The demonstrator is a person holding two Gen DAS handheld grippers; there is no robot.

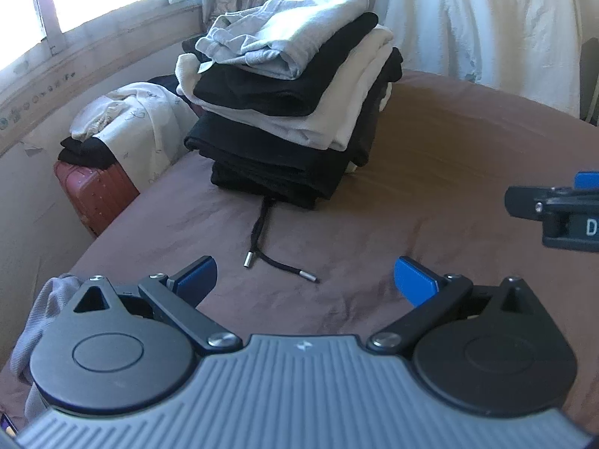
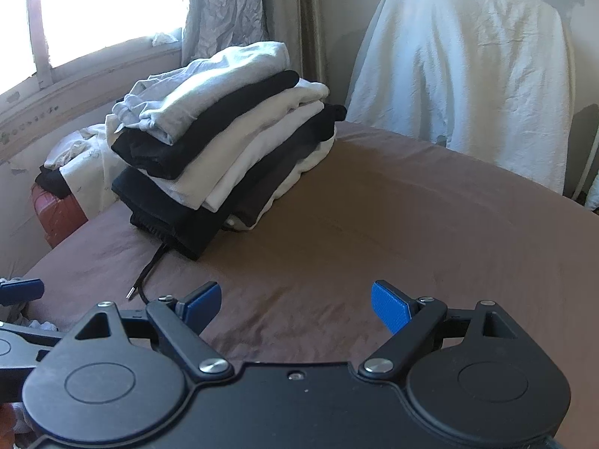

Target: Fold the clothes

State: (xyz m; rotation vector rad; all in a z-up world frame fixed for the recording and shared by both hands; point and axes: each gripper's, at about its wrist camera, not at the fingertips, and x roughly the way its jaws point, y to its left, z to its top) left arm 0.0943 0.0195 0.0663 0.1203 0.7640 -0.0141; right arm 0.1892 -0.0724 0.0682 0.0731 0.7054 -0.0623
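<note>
A stack of folded clothes (image 1: 292, 93), black, white and grey, stands on the brown bed sheet (image 1: 430, 187); it also shows in the right wrist view (image 2: 224, 142). A black drawstring (image 1: 267, 250) with metal tips trails from the bottom garment. My left gripper (image 1: 305, 280) is open and empty, low over the sheet in front of the stack. My right gripper (image 2: 295, 305) is open and empty, to the right of the left one. A grey garment (image 1: 41, 321) lies at the bed's near left edge beside the left gripper.
A red suitcase (image 1: 97, 194) with black and white clothes on it stands left of the bed, under the window. A chair draped in white cloth (image 2: 468, 86) stands behind the bed. The brown sheet (image 2: 411, 224) stretches right of the stack.
</note>
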